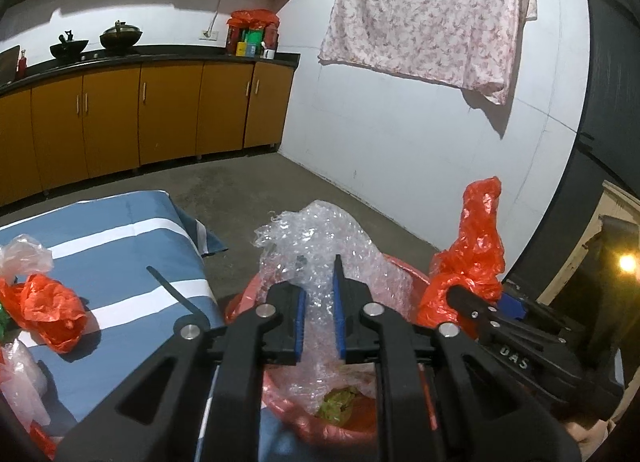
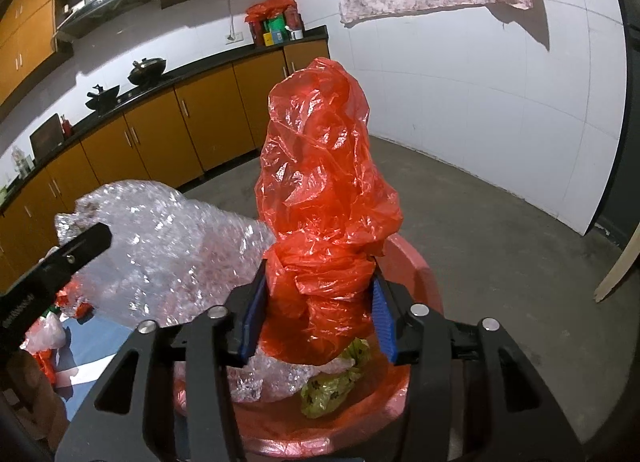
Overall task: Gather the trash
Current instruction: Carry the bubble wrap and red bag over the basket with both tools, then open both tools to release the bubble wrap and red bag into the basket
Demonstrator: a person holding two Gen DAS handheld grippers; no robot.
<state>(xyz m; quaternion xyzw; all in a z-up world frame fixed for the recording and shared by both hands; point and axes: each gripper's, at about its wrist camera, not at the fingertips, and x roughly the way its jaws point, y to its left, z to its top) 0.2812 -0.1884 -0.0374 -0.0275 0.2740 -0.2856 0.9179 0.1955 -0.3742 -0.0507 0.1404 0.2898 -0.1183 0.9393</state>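
Observation:
My left gripper (image 1: 320, 294) is shut on a sheet of clear bubble wrap (image 1: 320, 246) and holds it over a red basin (image 1: 296, 418). The bubble wrap also shows in the right wrist view (image 2: 160, 246). My right gripper (image 2: 318, 302) is shut on a crumpled red plastic bag (image 2: 320, 190), upright above the same basin (image 2: 400, 386). The bag shows in the left wrist view (image 1: 472, 254) to the right. A yellow-green bag (image 2: 332, 382) and clear plastic lie in the basin.
A blue-and-white striped cloth (image 1: 120, 262) covers a surface at left, with another red bag (image 1: 48, 310) and clear plastic (image 1: 24, 250) on it. Orange kitchen cabinets (image 1: 140, 118) line the back wall. A floral sheet (image 1: 428, 10) hangs on the white wall.

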